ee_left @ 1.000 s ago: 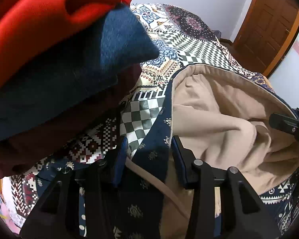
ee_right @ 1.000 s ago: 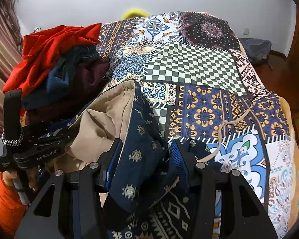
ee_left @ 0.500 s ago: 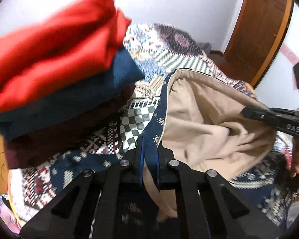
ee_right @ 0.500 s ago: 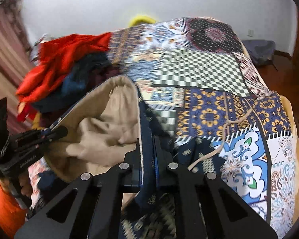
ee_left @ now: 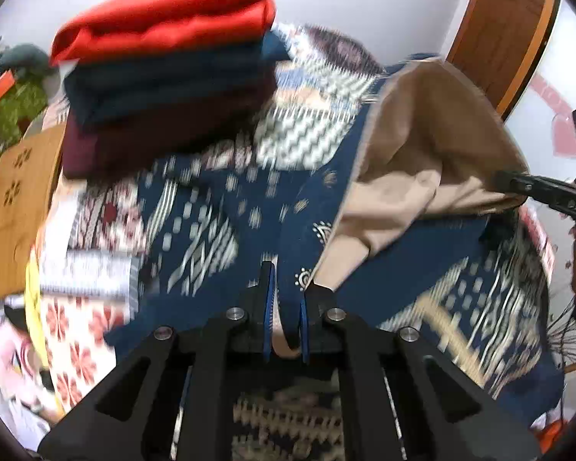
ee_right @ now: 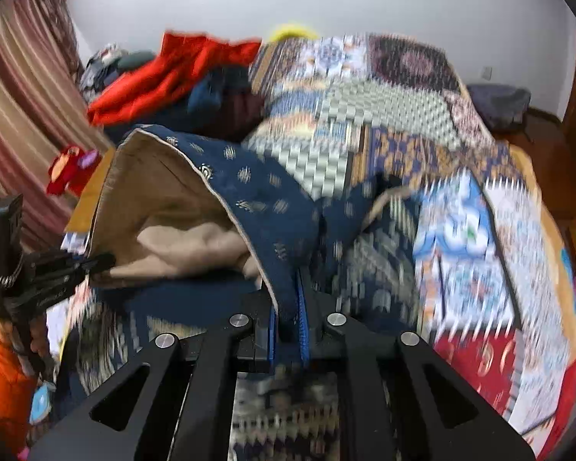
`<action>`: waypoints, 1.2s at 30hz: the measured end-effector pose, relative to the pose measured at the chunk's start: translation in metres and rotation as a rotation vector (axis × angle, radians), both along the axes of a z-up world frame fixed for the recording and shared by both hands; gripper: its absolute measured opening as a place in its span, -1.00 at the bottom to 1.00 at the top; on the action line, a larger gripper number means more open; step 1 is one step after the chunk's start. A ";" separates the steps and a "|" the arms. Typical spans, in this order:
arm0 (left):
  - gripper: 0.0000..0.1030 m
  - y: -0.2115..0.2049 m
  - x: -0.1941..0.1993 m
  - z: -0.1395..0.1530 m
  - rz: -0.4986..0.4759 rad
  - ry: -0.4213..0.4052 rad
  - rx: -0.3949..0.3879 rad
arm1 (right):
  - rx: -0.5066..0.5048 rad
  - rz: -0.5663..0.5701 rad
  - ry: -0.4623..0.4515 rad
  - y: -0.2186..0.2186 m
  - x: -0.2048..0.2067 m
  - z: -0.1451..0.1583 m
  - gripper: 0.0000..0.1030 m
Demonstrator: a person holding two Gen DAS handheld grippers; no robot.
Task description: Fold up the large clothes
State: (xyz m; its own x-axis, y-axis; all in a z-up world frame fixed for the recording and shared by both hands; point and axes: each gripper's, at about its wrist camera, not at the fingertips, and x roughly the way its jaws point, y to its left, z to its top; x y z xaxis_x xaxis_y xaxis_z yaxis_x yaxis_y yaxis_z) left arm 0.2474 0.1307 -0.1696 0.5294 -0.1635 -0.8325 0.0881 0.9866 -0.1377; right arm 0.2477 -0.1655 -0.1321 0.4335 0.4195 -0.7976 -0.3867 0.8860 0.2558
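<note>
A navy patterned garment (ee_left: 322, 207) with a beige lining (ee_left: 434, 146) hangs lifted between my two grippers above the bed. My left gripper (ee_left: 286, 299) is shut on one navy edge of it. My right gripper (ee_right: 288, 307) is shut on the other navy edge (ee_right: 265, 196). The beige lining (ee_right: 172, 207) gapes open between them. The right gripper shows at the right edge of the left wrist view (ee_left: 537, 188), and the left gripper shows at the left of the right wrist view (ee_right: 46, 272). A beige drawstring (ee_left: 445, 326) dangles from the garment.
A folded stack of red, blue and maroon clothes (ee_left: 165, 77) sits on the patchwork bedspread (ee_right: 403, 115) to the left. A wooden panel (ee_left: 19, 199) is at the far left. A brown door (ee_left: 507, 27) stands at the back right. Striped curtains (ee_right: 23, 107) hang left.
Both grippers have closed on the garment's edges and lifted it up off the bed. Both views have risen and are blurred from the motion.
</note>
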 end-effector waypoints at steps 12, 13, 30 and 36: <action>-0.18 0.033 -0.050 0.003 0.131 -0.003 0.045 | 0.044 -0.087 0.002 -0.041 -0.014 0.021 -0.77; -0.13 0.036 -0.049 0.011 0.140 -0.020 0.049 | 0.047 -0.091 -0.006 -0.041 -0.013 0.024 -0.69; 0.39 0.021 0.115 0.025 0.088 -0.035 0.017 | 0.141 -0.074 0.117 0.008 0.110 0.010 0.08; 0.39 -0.007 0.145 -0.008 -0.003 0.069 0.008 | 0.152 -0.058 0.254 0.028 0.118 -0.025 0.08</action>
